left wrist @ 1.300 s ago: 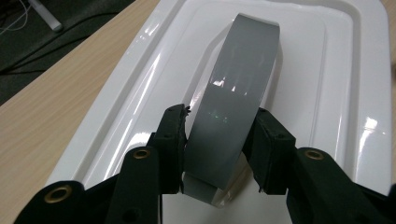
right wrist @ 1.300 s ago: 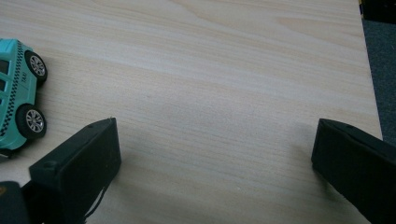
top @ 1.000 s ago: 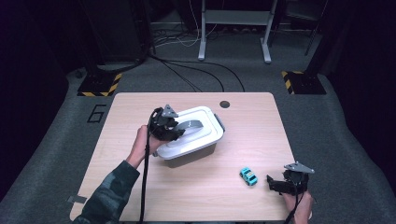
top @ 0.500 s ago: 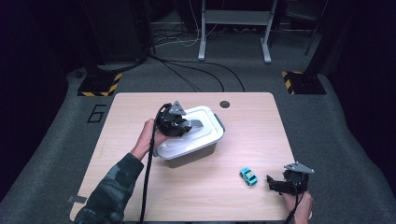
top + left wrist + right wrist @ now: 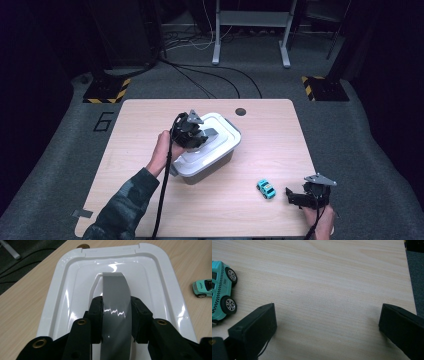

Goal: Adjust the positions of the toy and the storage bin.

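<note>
My left gripper (image 5: 116,317) has just been closing and now clamps the grey handle (image 5: 115,297), a glossy arched strap on the box's white lid (image 5: 65,290). The box (image 5: 212,162) sits mid-table (image 5: 150,115). My right gripper (image 5: 327,322) rests wide apart beside the teal car (image 5: 220,290).

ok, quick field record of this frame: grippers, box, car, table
left gripper: jaws just closed, shut on grey handle
handle: in the middle of the white lid
box: lid on, left of table centre
right gripper: open, nothing between jaws, low over the near right part of the table
toy car: teal, on its wheels, between box and right gripper, touching neither
table: light wood
</note>
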A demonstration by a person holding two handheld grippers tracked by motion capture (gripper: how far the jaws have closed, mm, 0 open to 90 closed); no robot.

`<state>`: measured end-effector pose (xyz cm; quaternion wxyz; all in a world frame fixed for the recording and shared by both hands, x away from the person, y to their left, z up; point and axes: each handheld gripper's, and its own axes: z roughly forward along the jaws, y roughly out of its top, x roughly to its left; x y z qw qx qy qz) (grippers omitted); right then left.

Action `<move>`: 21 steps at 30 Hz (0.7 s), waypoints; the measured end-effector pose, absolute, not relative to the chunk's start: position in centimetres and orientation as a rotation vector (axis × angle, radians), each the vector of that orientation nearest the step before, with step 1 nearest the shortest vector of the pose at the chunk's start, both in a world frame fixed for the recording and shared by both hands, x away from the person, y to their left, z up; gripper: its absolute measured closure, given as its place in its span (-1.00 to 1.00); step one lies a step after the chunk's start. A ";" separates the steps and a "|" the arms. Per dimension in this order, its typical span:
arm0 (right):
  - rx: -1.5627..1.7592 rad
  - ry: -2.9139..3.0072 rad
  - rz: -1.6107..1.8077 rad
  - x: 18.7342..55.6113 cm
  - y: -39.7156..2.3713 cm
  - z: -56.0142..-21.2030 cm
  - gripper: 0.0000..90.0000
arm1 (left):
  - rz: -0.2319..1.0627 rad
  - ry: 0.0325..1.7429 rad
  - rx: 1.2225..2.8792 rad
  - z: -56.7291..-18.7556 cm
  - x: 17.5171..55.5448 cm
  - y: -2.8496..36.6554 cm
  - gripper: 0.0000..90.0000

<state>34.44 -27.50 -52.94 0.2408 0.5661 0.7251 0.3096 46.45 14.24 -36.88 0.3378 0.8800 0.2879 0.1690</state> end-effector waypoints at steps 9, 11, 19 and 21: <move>1.548 1.984 0.847 34.4 -27.5 -52.9 -0.98 | 0.445 0.786 2.276 -36.9 46.3 13.9 0.46; 1.549 1.983 0.847 34.4 -27.5 -52.9 -0.98 | 0.444 0.779 2.274 -36.9 46.5 14.0 0.45; 1.548 1.983 0.846 34.4 -27.5 -52.9 -0.98 | 0.454 0.800 2.243 -37.2 46.6 13.7 0.47; 1.548 1.983 0.847 34.4 -27.5 -52.9 -0.98 | 0.457 0.811 2.236 -37.2 46.5 13.5 0.47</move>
